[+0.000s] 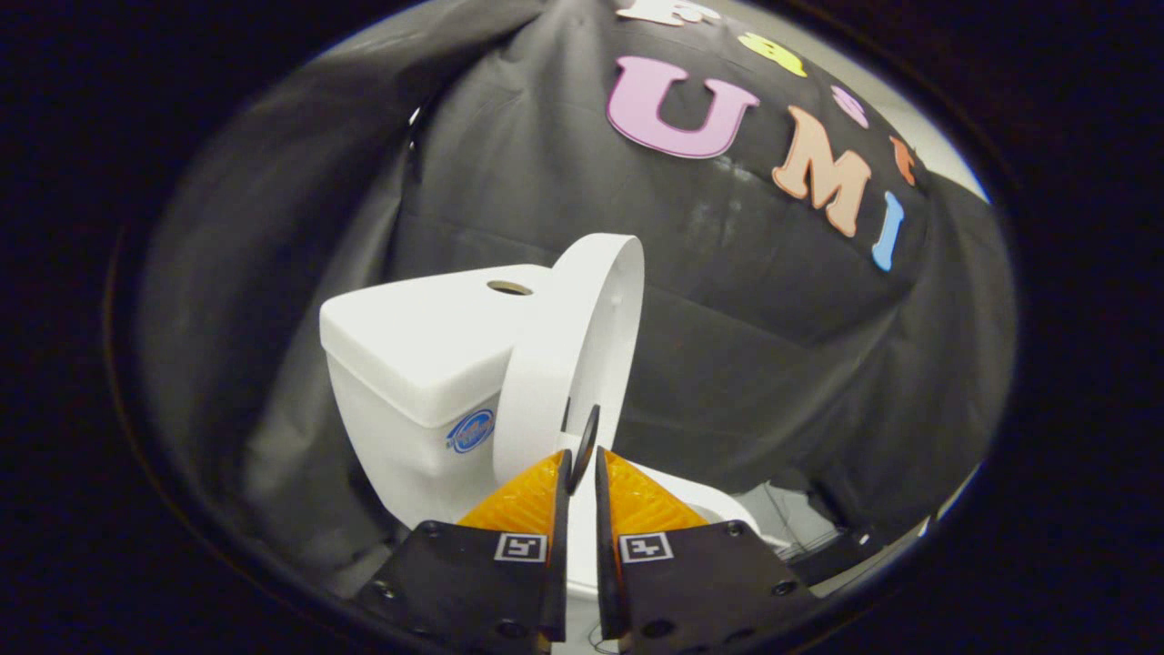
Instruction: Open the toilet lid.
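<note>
Your claw is nearly closed, pinching a thin dark ring tab at the lid's near edge. The toilet lid stands almost upright against the tank, so the opening looks almost done; only letting go remains.

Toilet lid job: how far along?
Mostly done: the lid stands raised, close to the tank. In hand: the gripper is nearly closed around a thin dark tab near the lid; contact unclear. Left: release and back away.
</note>
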Action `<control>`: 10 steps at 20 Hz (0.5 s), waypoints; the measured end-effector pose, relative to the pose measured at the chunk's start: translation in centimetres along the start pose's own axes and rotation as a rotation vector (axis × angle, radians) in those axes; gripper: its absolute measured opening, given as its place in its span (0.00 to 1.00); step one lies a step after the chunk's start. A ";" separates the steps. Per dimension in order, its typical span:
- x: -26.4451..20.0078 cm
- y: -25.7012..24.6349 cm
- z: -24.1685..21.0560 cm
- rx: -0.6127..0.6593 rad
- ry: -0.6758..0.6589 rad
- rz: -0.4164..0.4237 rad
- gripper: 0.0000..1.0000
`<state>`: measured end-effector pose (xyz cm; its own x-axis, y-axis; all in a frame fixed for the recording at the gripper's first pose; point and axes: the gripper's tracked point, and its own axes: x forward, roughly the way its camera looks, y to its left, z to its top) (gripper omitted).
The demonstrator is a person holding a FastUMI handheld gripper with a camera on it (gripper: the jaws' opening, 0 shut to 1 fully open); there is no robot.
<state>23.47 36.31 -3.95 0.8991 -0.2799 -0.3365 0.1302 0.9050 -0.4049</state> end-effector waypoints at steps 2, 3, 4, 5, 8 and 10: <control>-0.1 0.0 -0.1 -0.002 -0.003 -0.003 0.29; 0.0 -0.1 -0.3 0.025 0.000 0.004 0.37; 0.0 -0.1 -0.5 0.055 -0.002 0.013 0.40; -0.1 0.3 -0.4 0.091 -0.008 0.048 0.43; -0.3 3.0 -1.6 0.110 0.019 0.136 0.85; -0.4 4.1 -2.8 0.041 0.045 0.166 0.85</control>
<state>22.44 39.21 -7.81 0.8902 -0.1390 -0.4338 -0.0003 0.9521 -0.3058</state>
